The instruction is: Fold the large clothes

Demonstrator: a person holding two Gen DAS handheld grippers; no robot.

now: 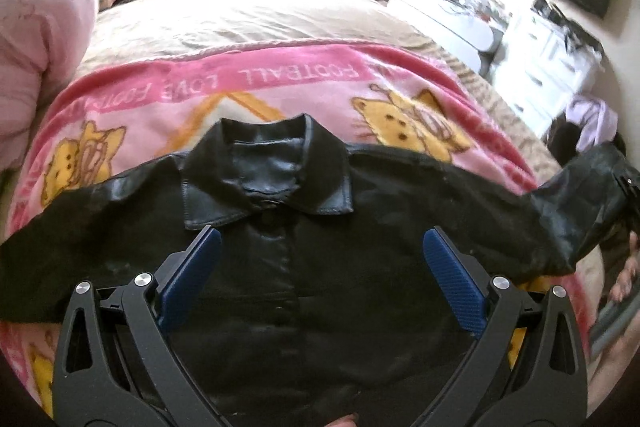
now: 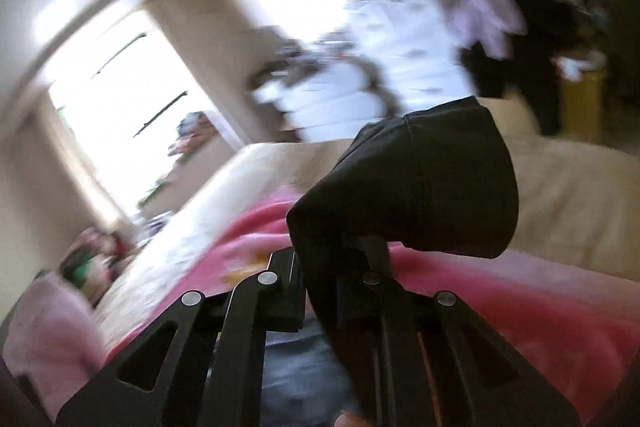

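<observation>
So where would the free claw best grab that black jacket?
The left claw hangs open over the black jacket, while the right claw is shut on one sleeve end. I'd likely take the other sleeve, lying flat on the pink blanket, at its end, coming from above: thin, free edge, easy to pinch and fold inward.

My right-wrist view was smeared by blur; the black sleeve (image 2: 420,187) hid the right claw's (image 2: 340,267) pads. The jacket's (image 1: 300,267) hem ran off my left-wrist view.

Bed (image 1: 280,15) w/ beige cover; pink blanket (image 1: 280,83) on it, black jacket (image 1: 360,227) atop.
</observation>
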